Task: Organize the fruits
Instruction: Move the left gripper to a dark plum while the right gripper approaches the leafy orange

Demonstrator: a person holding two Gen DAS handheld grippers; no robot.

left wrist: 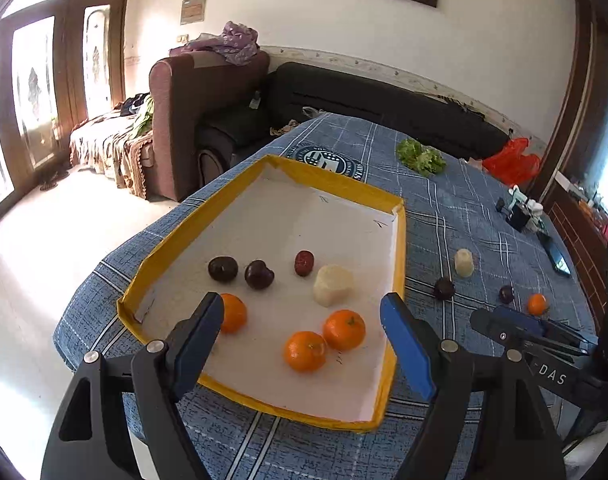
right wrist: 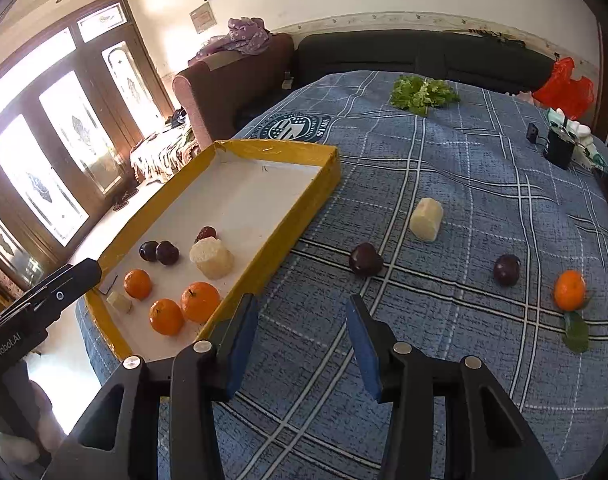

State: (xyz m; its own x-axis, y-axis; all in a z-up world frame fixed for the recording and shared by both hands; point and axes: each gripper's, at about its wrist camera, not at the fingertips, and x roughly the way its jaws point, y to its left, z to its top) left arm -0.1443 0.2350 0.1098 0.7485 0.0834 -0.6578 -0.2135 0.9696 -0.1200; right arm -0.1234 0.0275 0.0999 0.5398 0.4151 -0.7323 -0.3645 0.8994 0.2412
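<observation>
A yellow-rimmed tray (left wrist: 400, 264) (right wrist: 304, 208) with a white floor holds three oranges (left wrist: 305, 351), two dark plums (left wrist: 259, 274), a red date (left wrist: 304, 263) and a pale peeled chunk (left wrist: 332, 285). My left gripper (left wrist: 301, 304) hovers over the tray's near end, open, nothing between its fingers. On the blue checked cloth right of the tray lie another pale chunk (right wrist: 426, 219), two dark plums (right wrist: 366, 260) (right wrist: 506, 269) and an orange (right wrist: 569, 290) with a leaf. My right gripper (right wrist: 301, 300) is open above bare cloth, short of the nearer plum.
A bunch of green lettuce (right wrist: 422, 94) lies at the far side of the table. A red bag (right wrist: 564, 88), a small black device (right wrist: 558, 148) and a phone (left wrist: 558, 256) sit along the right edge. Sofas stand beyond the table.
</observation>
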